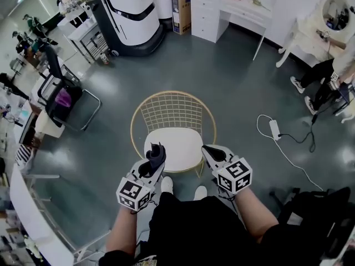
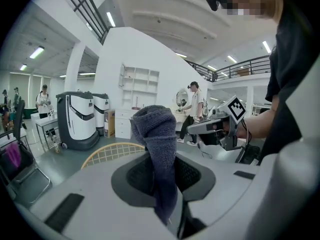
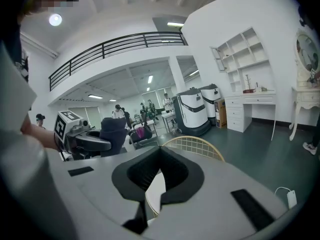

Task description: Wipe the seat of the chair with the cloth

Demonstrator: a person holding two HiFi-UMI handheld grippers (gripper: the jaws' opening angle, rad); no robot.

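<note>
In the head view the chair (image 1: pixel 173 146) stands right in front of me, with a round white seat and a gold wire back (image 1: pixel 172 111). My left gripper (image 1: pixel 157 149) hovers over the seat's left front edge, shut on a dark blue cloth (image 1: pixel 156 154) that sticks up bunched between the jaws. The left gripper view shows the cloth (image 2: pixel 157 144) upright in the left gripper (image 2: pixel 162 160), with the chair's back (image 2: pixel 111 152) behind. My right gripper (image 1: pixel 207 148) hangs over the seat's right front edge, shut and empty. In the right gripper view, the right gripper (image 3: pixel 160 150) has white seat (image 3: pixel 155 193) below it.
A black office chair (image 1: pixel 64 101) stands at the left. Large white machines (image 1: pixel 132 16) and a white desk (image 1: pixel 227 9) are at the back. A power strip with cable (image 1: pixel 275 129) lies on the floor at the right, near a seated person (image 1: pixel 324 71). My shoes (image 1: pixel 167 184) are under the seat's front.
</note>
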